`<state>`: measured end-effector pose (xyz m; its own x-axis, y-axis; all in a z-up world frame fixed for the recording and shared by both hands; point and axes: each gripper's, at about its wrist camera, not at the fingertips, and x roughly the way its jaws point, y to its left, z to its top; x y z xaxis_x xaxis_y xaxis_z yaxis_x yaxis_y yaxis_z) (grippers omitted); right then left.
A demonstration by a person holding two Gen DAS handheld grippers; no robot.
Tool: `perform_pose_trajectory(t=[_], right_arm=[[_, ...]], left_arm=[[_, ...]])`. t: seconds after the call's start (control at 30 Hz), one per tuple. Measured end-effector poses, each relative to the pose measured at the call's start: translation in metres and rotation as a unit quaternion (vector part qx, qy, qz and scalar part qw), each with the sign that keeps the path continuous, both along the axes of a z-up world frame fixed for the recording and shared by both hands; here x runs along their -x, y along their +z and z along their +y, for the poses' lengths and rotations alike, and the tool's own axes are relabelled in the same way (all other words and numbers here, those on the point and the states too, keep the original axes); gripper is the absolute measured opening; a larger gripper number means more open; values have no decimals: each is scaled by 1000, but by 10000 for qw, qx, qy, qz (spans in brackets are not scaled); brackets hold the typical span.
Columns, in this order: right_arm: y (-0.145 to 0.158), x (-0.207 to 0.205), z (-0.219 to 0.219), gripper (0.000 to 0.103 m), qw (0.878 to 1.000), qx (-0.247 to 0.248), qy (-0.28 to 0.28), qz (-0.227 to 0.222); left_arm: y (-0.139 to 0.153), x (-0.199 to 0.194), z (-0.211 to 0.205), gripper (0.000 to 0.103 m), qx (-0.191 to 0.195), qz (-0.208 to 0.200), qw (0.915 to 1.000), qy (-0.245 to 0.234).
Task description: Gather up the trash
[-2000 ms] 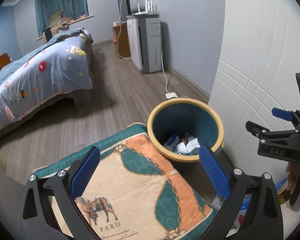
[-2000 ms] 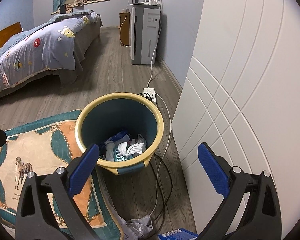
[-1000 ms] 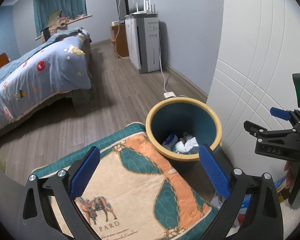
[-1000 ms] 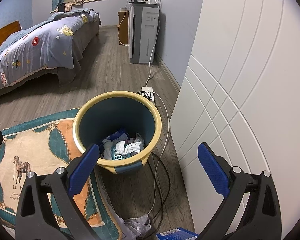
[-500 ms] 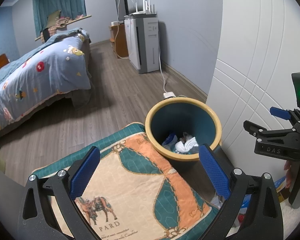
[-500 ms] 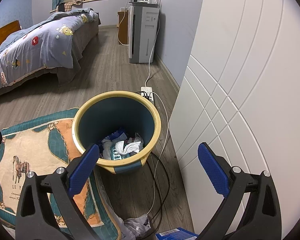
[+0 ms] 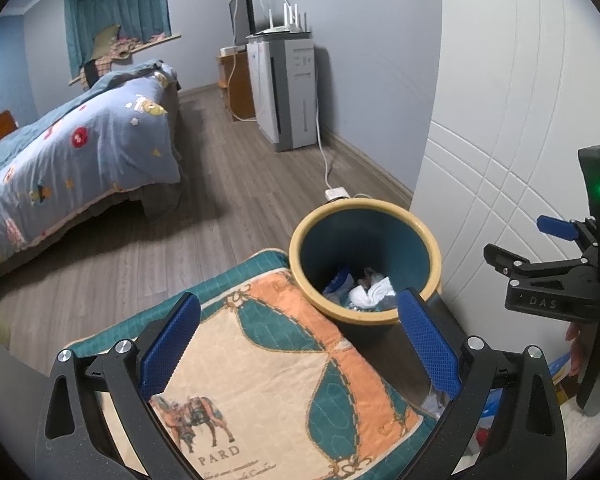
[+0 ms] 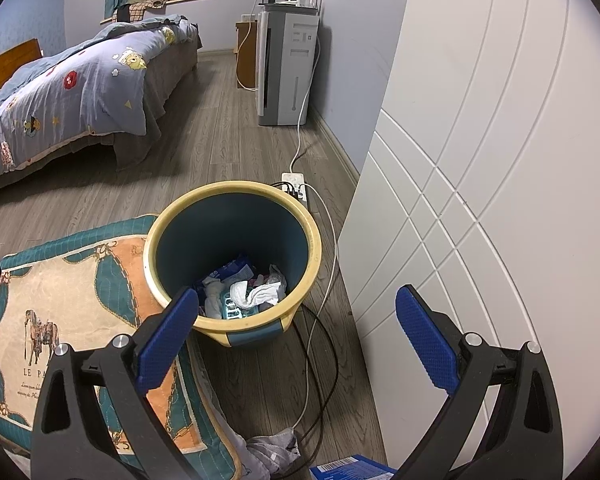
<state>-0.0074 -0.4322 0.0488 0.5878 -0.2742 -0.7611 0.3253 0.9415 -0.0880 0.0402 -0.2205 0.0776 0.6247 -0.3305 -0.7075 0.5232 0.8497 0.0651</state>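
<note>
Both tongs are spread and carry nothing. The trash bin (image 8: 232,260), already holding crumpled scraps, stands on the floor at about 11 o'clock from the right tongs (image 8: 296,336). A grey wad (image 8: 274,450) and a blue packet (image 8: 352,470) lie at 6 o'clock, nearer the right tongs than the left tongs (image 7: 300,344).

The trash bin (image 8: 232,256) mouth gapes unobstructed from above; the white wardrobe (image 8: 480,200) and cables (image 8: 320,340) crowd its right side.
</note>
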Motion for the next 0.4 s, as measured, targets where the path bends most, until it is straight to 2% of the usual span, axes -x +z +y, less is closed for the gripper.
perform_pose_trajectory(t=[0.4], right_arm=[[-6,-5,3,97,9997,-97,-134,200]], left_arm=[[5,0,5,98,-33,-21,10000,19]])
